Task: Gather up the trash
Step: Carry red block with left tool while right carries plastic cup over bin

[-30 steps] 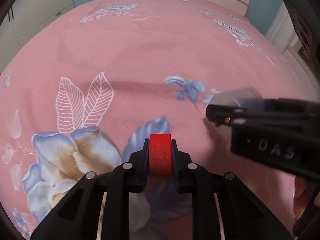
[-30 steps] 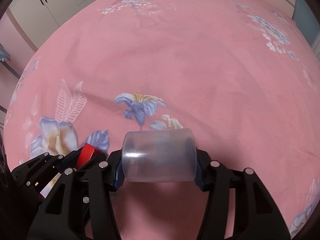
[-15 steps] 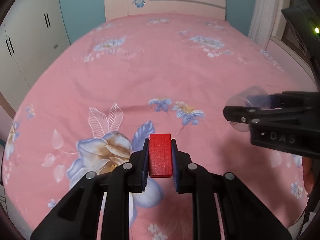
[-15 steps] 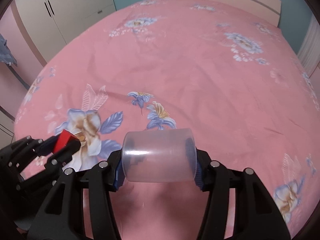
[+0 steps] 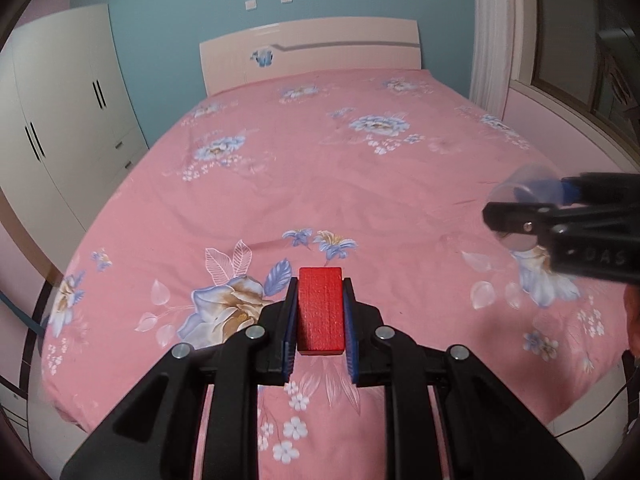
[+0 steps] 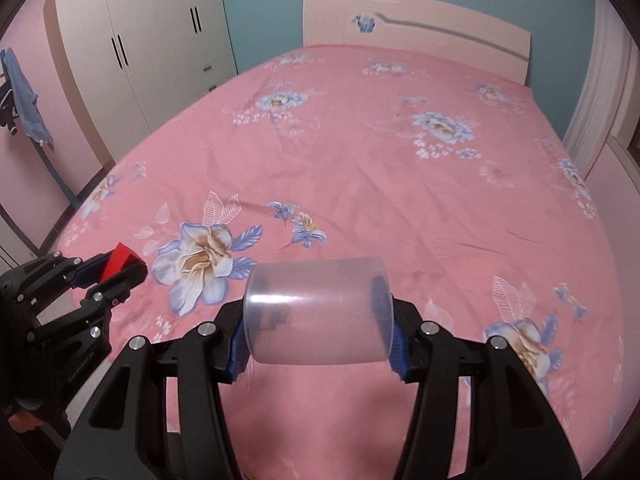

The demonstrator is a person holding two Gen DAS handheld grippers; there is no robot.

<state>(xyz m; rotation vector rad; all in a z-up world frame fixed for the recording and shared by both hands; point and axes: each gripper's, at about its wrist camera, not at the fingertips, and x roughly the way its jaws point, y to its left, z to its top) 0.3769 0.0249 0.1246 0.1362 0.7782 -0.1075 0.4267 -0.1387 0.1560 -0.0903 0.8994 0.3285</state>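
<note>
Nearest in the left wrist view, the left gripper (image 5: 320,312) is clamped on a red block (image 5: 321,309), its blue-padded jaws pressing both long sides; the block stands clear of the bed, held above the near floral print. In the right wrist view the same block (image 6: 119,262) shows only as a red corner poking out between the left gripper's jaws at the far left edge.

The right gripper (image 6: 318,320) grips a clear plastic cup (image 6: 318,312) lying on its side, one pad on the base and the other at the rim end. The cup looks empty; only the blue pad and black gripper parts show through its cloudy wall. From the left wrist view the cup (image 5: 520,196) sits at the right edge, partly covered by the right gripper's black finger, so its mouth is hard to make out. A bit of a hand (image 5: 632,320) is cut off at the right border.

Below both grippers spreads the pink floral bedspread (image 5: 320,168), with nothing lying on it. Farther off, a cream headboard (image 5: 312,52) stands against a teal wall (image 5: 168,0). A white wardrobe (image 5: 72,112) lines the left side, and a white curtain (image 5: 492,40) hangs at the far right. A blue garment (image 6: 28,100) hangs at the left edge of the right wrist view, its hook blurred.
</note>
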